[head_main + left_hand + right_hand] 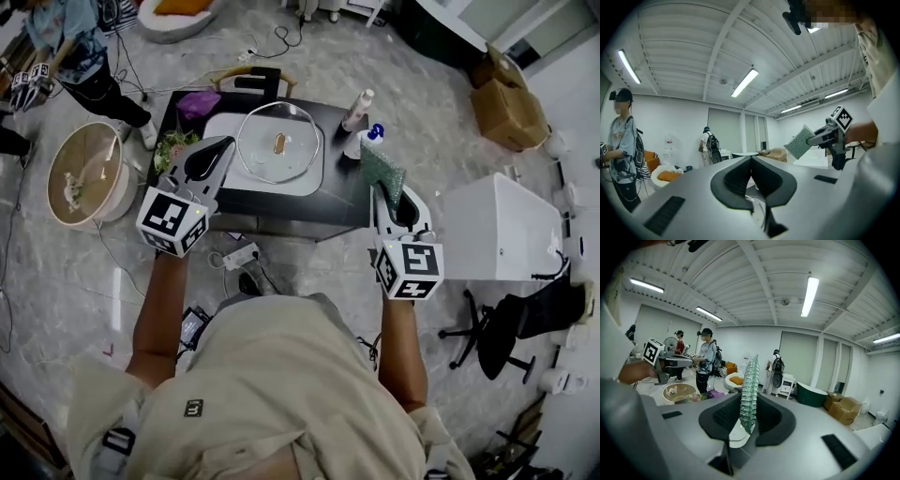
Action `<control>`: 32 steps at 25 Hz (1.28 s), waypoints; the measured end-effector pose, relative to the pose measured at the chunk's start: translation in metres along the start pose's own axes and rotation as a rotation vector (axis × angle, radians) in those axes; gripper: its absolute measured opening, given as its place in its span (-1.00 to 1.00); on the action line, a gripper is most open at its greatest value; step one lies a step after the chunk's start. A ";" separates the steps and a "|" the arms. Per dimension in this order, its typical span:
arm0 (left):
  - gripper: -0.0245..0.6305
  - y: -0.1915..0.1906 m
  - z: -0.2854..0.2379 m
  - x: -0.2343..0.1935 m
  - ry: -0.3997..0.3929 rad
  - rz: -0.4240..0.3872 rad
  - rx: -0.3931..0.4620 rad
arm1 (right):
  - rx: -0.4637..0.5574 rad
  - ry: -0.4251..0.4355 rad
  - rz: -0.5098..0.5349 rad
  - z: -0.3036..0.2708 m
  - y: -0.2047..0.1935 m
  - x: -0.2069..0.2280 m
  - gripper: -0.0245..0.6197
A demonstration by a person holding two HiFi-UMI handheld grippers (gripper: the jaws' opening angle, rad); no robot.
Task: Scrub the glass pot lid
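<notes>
The glass pot lid with its wooden knob lies flat on a white tray on the black table. My left gripper hovers over the table's left front, just left of the lid, and is shut and empty. My right gripper is held at the table's right front corner and is shut on a green scrub pad, which stands upright between the jaws. The left gripper view also shows the right gripper and its pad.
A spray bottle and a blue-capped bottle stand right of the tray. Greens and a purple bag sit at the table's left. A round wooden basin, white cabinet, office chair, boxes and a person surround it.
</notes>
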State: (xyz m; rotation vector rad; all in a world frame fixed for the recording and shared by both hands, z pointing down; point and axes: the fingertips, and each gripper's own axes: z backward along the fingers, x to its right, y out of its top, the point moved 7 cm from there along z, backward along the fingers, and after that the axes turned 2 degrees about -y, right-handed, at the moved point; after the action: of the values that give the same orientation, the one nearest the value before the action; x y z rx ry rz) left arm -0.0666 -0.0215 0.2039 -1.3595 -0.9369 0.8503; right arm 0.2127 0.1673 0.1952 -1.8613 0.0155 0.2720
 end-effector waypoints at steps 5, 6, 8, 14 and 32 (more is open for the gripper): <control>-0.88 -0.016 0.020 -0.033 0.058 0.031 -0.002 | -0.008 0.054 0.039 -0.044 0.013 -0.026 -0.64; -0.88 -0.019 0.025 -0.038 0.070 0.037 -0.004 | -0.011 0.068 0.046 -0.053 0.014 -0.031 -0.64; -0.88 -0.024 0.035 -0.048 0.102 0.046 -0.008 | -0.017 0.100 0.058 -0.070 0.016 -0.042 -0.64; -0.88 -0.035 0.062 -0.076 0.213 0.065 -0.018 | -0.015 0.195 0.096 -0.122 0.024 -0.066 -0.64; -0.88 -0.091 0.018 -0.102 0.298 0.173 -0.160 | -0.172 0.327 0.158 -0.275 -0.021 -0.058 -0.64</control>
State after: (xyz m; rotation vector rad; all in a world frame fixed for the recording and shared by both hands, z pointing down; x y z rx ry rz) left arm -0.1274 -0.1112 0.2886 -1.6719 -0.6732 0.6861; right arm 0.2092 -0.0933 0.3032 -2.0611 0.3754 0.0765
